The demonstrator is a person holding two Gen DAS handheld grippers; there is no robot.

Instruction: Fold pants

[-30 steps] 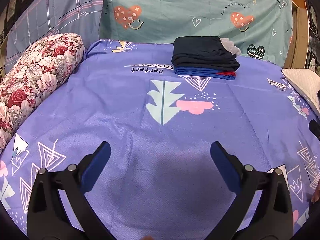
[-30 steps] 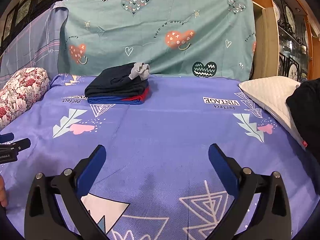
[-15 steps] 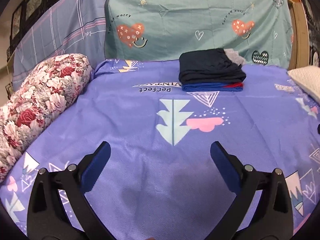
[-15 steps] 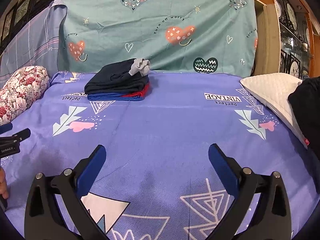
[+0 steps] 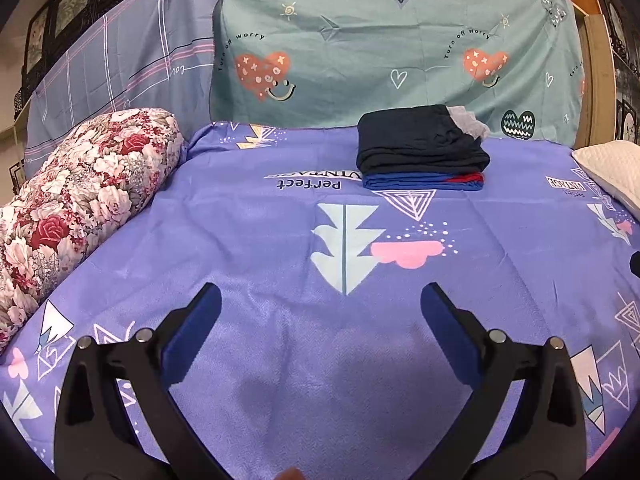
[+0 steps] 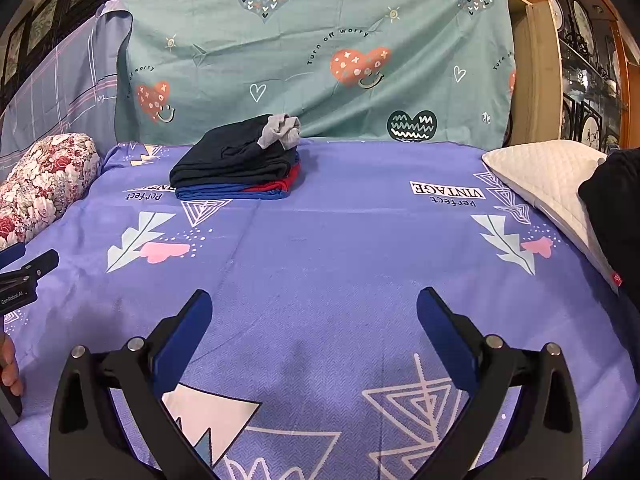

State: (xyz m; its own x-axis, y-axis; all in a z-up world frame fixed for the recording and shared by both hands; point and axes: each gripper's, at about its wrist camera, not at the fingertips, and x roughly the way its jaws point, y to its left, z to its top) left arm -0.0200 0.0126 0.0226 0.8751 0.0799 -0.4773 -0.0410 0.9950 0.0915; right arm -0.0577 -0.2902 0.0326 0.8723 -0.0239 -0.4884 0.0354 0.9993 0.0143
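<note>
A stack of folded pants [image 5: 422,148], dark on top with blue and red ones beneath, lies at the back of the purple bedsheet [image 5: 280,240]. It also shows in the right wrist view [image 6: 240,168], with a grey garment on top. A dark unfolded garment [image 6: 616,216] lies on the white pillow at the right edge. My left gripper [image 5: 320,308] is open and empty above the sheet. My right gripper [image 6: 314,312] is open and empty above the sheet. The left gripper's tip [image 6: 24,268] shows at the left edge of the right wrist view.
A floral bolster [image 5: 72,208] lies along the left side of the bed. A white quilted pillow [image 6: 548,176] lies at the right. A teal sheet with hearts [image 5: 380,48] hangs behind the bed. A wooden cabinet [image 6: 580,60] stands at the far right.
The left gripper has tilted up and drawn back, so the folded stack sits lower and farther in view. The right gripper has barely moved. Both stay open.
</note>
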